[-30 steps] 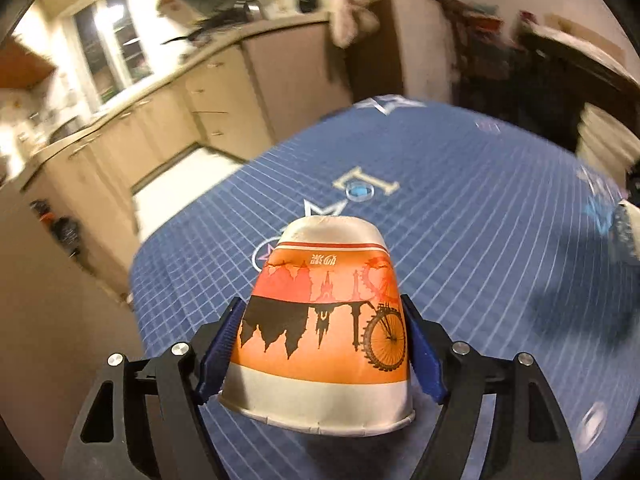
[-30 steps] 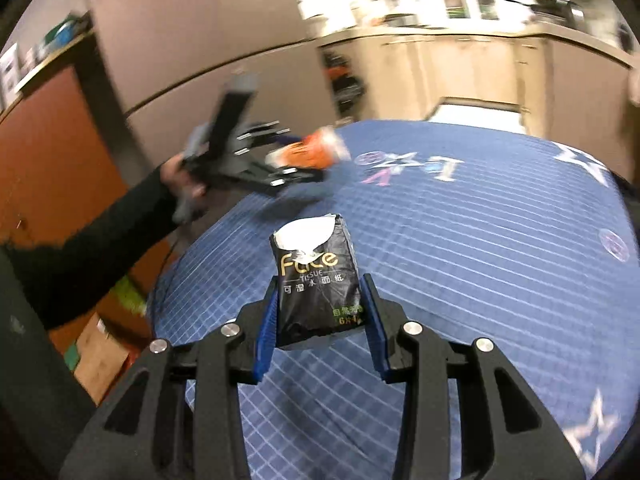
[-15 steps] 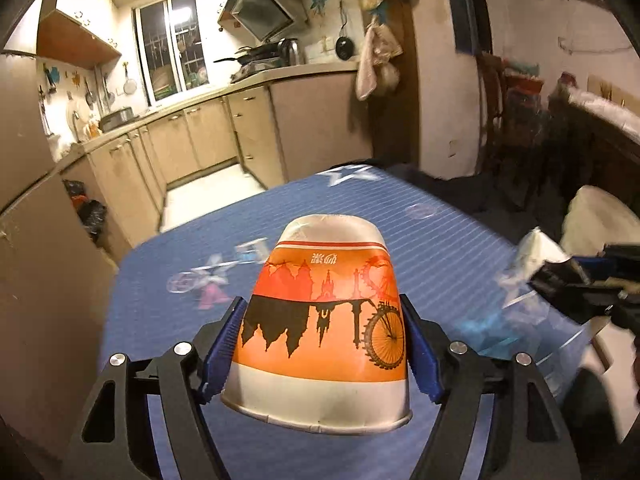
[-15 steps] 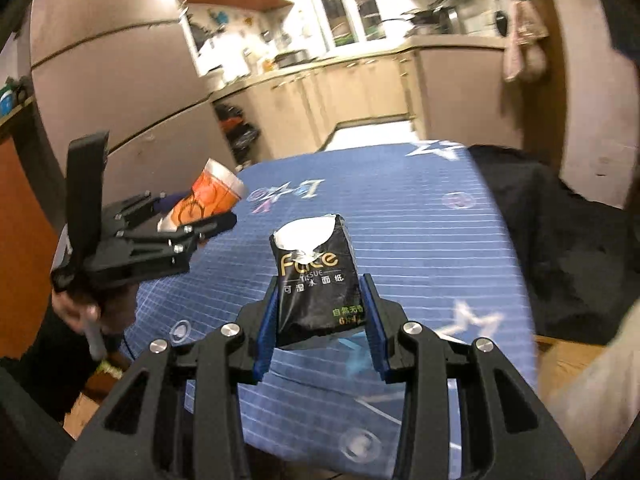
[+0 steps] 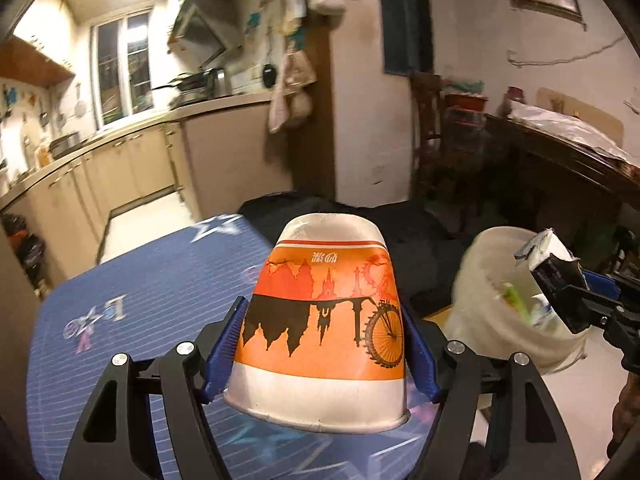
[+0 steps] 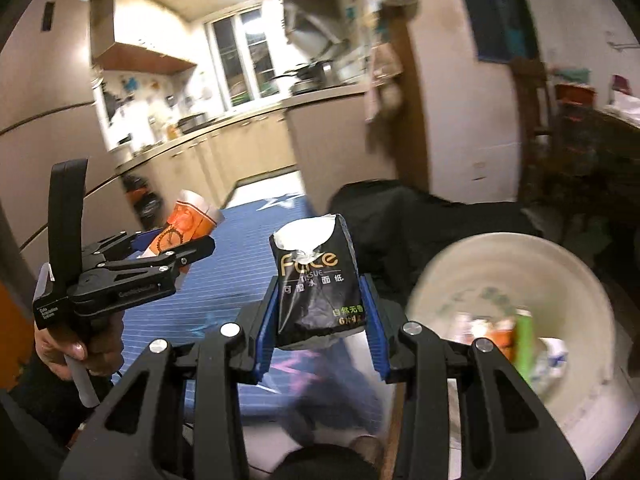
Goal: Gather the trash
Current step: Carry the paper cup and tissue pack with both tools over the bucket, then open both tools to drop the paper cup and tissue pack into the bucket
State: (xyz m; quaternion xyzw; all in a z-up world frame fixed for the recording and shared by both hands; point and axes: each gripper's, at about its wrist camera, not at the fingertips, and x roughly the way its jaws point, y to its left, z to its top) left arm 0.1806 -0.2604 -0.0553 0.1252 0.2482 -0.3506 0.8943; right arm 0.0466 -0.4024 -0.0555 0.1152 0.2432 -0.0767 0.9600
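Between the left hand-held gripper's [image 5: 320, 354] closing jaws sits the paper cup [image 5: 324, 328].

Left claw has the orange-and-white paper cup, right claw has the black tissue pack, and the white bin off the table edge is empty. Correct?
Not quite: the white bin is not empty. The right wrist view shows trash already inside it. The rest holds: the left claw, jaws closing, has the orange-and-white paper cup; the right claw grips the black tissue pack.

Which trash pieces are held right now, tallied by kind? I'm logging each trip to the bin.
Paper cup, in left tool: 1
Tissue pack, in right tool: 1
Total: 2
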